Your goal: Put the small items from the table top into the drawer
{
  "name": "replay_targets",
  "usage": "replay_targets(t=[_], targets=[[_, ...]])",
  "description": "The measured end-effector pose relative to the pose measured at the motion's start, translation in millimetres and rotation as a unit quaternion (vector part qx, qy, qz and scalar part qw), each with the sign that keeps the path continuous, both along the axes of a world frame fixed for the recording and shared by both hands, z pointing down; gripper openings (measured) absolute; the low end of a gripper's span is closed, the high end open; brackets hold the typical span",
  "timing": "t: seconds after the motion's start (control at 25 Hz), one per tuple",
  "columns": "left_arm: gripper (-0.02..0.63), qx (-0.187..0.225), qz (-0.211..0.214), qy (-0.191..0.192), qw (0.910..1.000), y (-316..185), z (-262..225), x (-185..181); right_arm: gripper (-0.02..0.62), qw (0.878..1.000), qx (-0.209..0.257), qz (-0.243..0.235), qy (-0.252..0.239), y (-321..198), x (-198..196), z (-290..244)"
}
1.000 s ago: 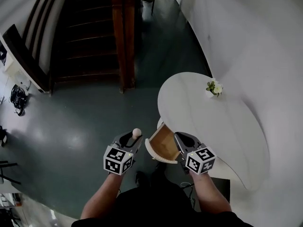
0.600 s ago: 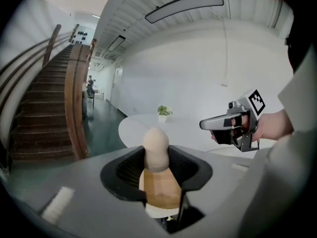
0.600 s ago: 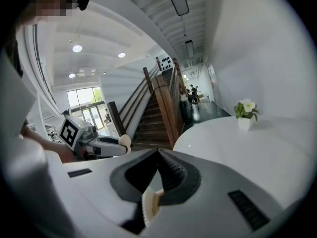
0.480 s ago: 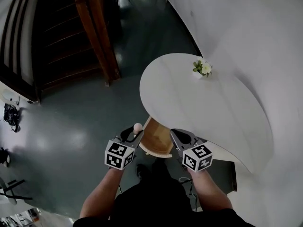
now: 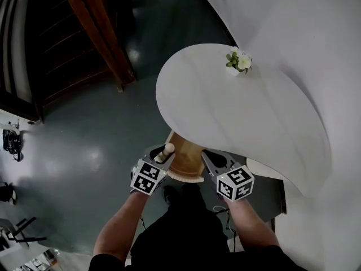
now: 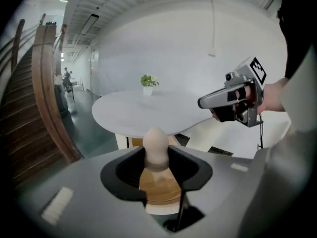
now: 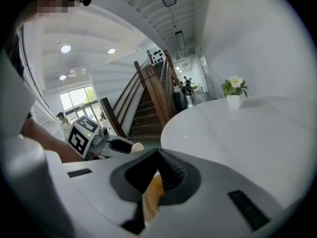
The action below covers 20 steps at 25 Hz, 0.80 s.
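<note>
A small pale wooden peg figure point(image 6: 155, 145) stands upright between the jaws of my left gripper point(image 6: 156, 155), which is shut on it. In the head view the peg point(image 5: 168, 148) and left gripper point(image 5: 163, 154) are at the left edge of the open wooden drawer point(image 5: 183, 154) under the round white table point(image 5: 237, 112). The drawer's inside point(image 6: 158, 187) shows just beyond the peg. My right gripper point(image 5: 206, 154) is at the drawer's right end, its jaws point(image 7: 157, 155) closed on the cream and wood drawer rim point(image 7: 152, 197).
A small white pot with a flowering plant point(image 5: 238, 62) stands at the table's far side. A wooden staircase point(image 5: 96, 21) rises at the far left over a dark grey floor point(image 5: 84, 151). A white curved wall point(image 5: 316, 33) runs behind the table.
The left gripper has carried the peg rightward, from clear of the drawer to its left edge. The head view has swung, so the table sits more to the left. The right gripper stays at the drawer.
</note>
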<state>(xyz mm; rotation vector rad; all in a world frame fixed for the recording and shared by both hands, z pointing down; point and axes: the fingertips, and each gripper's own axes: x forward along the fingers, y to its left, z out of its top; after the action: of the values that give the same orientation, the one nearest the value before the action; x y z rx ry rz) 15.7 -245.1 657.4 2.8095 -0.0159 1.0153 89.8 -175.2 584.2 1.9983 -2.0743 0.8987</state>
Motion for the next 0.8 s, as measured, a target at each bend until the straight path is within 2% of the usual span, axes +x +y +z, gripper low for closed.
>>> replay_targets(t=[0.2, 0.4, 0.64, 0.8], targets=[[0.155, 0.022, 0.050, -0.039, 0.9977, 8, 37, 10, 0.009, 1.000, -0.007, 0.002, -0.004, -2, 2, 17], [0.158, 0.028, 0.117, -0.064, 0.9907, 23, 62, 16, 0.009, 1.000, -0.016, -0.002, -0.007, -2, -3, 26], [0.160, 0.047, 0.182, -0.107, 0.9764, 35, 91, 24, 0.011, 1.000, -0.023, 0.006, -0.007, 0, 4, 38], [0.161, 0.066, 0.222, -0.140, 0.9626, 41, 111, 18, 0.011, 1.000, -0.024, 0.006, -0.010, -1, 0, 42]])
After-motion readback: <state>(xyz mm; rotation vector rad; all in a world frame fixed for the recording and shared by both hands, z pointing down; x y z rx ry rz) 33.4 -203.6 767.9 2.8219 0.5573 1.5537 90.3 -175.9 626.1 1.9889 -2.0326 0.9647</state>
